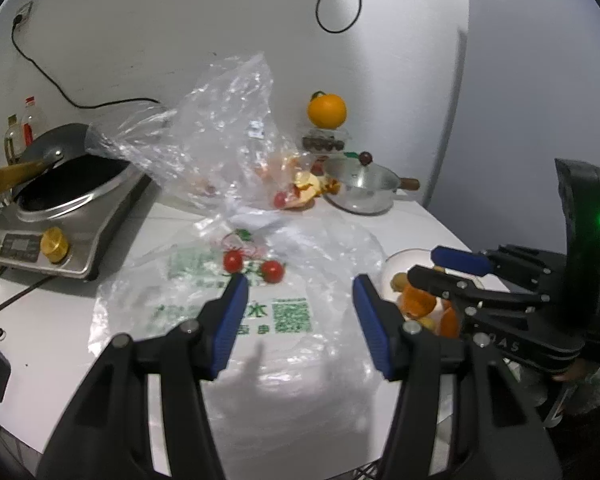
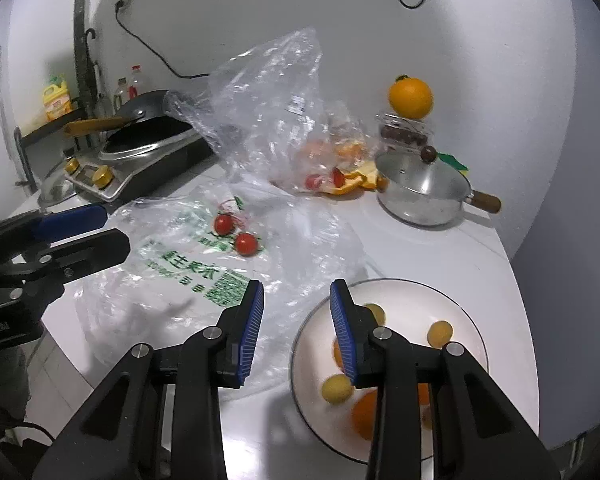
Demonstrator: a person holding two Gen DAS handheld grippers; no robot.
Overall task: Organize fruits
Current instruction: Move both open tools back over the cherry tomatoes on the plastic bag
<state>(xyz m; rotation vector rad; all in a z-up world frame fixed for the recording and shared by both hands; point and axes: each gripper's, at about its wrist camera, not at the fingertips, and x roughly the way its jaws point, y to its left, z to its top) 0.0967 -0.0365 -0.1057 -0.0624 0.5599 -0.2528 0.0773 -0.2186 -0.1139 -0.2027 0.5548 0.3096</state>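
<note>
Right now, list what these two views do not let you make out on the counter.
- Fruit on the white plate: the right gripper covers the orange pieces in the right wrist view; the left wrist view shows only a sliver.
- Contents of the crumpled clear bag: blurred by creased plastic in both views.
- Inside the steel pot: closed by its lid.
- Print on the flat bag: too blurred to read.

Two red cherry tomatoes [image 2: 235, 233] lying on flattened clear bag [image 2: 188, 264]; small yellow fruits [image 2: 337, 389] and oranges [image 2: 366, 414] in white plate [image 2: 456, 308]; whole orange [image 2: 410, 97] perched atop clear container [image 2: 404, 130].
</note>
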